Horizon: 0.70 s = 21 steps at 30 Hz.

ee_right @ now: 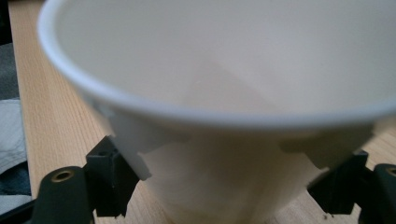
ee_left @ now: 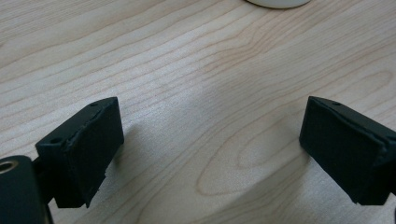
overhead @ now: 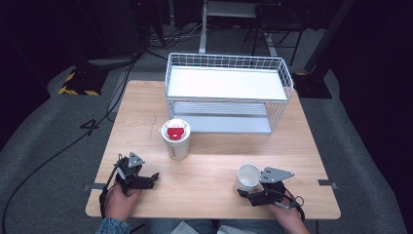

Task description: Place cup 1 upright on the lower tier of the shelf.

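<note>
The right claw point(overhead: 249, 193) has its jaws closed on the white paper cup point(overhead: 248, 177), one jaw on each side of the lower wall. In the right gripper view the cup point(ee_right: 224, 140) stands between the two black jaws, and its wall seems a little pressed in at the contact, though the picture is too close and soft to be sure. The cup stands upright on the desk point(overhead: 214, 146), mouth up, near the front edge on the person's right side. Its long axis is vertical, and the claw meets it from the side, nearly level.

The wire shelf rack point(overhead: 229, 92) lies away from the cup, toward the far side of the desk and somewhat to the left. The lidded cup point(overhead: 176, 139) with the red top stands between, further left. So any carry to the rack goes forward and up.

The left claw point(overhead: 151, 179) rests well apart on the left, jaws wide open with nothing between them, above bare wood point(ee_left: 205, 116).
</note>
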Each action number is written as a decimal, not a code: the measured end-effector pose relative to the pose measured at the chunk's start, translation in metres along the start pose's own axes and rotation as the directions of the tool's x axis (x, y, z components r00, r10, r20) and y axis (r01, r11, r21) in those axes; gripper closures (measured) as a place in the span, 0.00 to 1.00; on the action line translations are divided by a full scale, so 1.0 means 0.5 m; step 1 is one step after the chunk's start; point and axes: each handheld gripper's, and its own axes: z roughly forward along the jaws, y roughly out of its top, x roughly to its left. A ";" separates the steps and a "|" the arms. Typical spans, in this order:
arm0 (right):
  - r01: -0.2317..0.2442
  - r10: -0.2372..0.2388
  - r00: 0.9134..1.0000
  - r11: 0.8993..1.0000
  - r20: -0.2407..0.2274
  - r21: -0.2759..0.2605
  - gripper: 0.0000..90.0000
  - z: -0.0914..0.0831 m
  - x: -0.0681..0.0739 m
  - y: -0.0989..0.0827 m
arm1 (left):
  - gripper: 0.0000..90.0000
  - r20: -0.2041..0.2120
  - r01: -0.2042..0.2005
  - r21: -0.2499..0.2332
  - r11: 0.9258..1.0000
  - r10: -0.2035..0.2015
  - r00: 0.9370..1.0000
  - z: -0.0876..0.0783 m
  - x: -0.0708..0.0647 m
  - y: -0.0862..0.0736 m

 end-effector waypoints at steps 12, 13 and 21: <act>0.018 -0.018 1.000 1.000 -0.014 -0.012 0.26 -0.002 0.004 0.040 | 0.08 0.000 0.000 0.000 1.000 0.000 1.000 0.000 0.000 0.000; 0.018 -0.018 1.000 1.000 -0.014 -0.012 0.26 -0.002 0.004 0.040 | 0.08 0.000 0.000 0.000 1.000 0.000 1.000 0.000 0.000 0.000; 0.014 -0.014 1.000 1.000 0.009 -0.026 0.26 -0.009 -0.009 0.081 | 0.08 0.000 0.000 0.000 1.000 0.000 1.000 0.000 0.000 0.000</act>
